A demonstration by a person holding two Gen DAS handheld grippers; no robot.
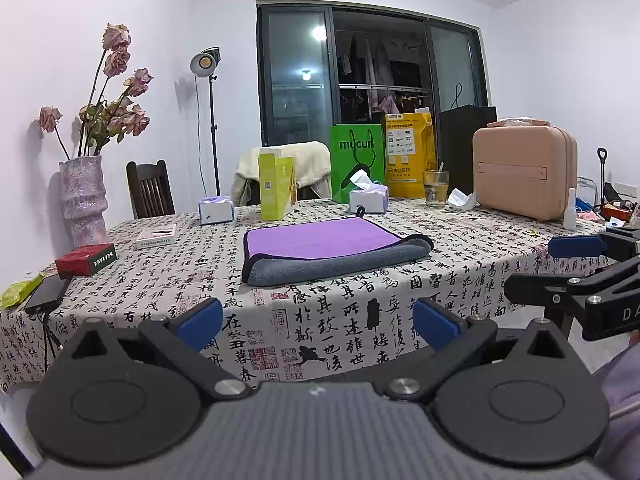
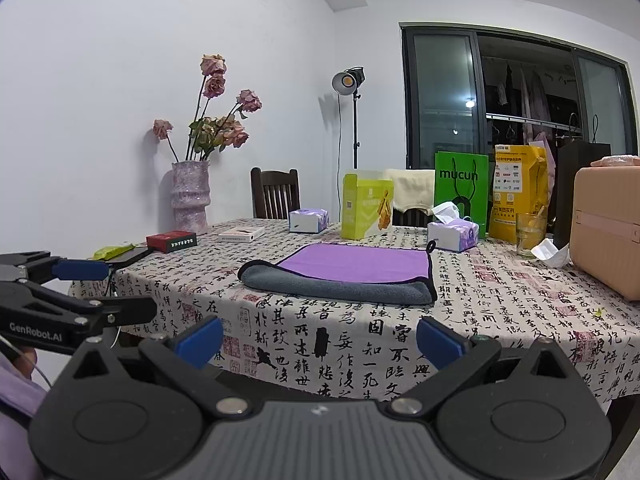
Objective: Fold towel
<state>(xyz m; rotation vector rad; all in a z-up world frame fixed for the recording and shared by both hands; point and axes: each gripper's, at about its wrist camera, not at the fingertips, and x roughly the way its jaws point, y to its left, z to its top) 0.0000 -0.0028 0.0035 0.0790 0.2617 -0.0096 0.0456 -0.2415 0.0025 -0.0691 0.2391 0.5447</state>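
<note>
A towel, purple on top and grey beneath with a dark trim, lies folded over on the table; it shows in the left wrist view (image 1: pixel 328 250) and the right wrist view (image 2: pixel 344 274). Its grey rolled edge faces me. My left gripper (image 1: pixel 318 326) is open and empty, held off the table's front edge, well short of the towel. My right gripper (image 2: pixel 320 340) is open and empty too, also in front of the table edge. Each gripper shows at the side of the other's view: the right one (image 1: pixel 580 276), the left one (image 2: pixel 72 292).
The table (image 1: pixel 460 256) has a calligraphy cloth. A vase (image 1: pixel 82 200), red box (image 1: pixel 86 260), phone (image 1: pixel 48 292), tissue packs (image 1: pixel 368 198), yellow-green box (image 1: pixel 276 186), green bag (image 1: pixel 356 160), glass (image 1: pixel 436 188) and pink case (image 1: pixel 524 168) surround the towel. A chair (image 1: pixel 150 190) stands behind.
</note>
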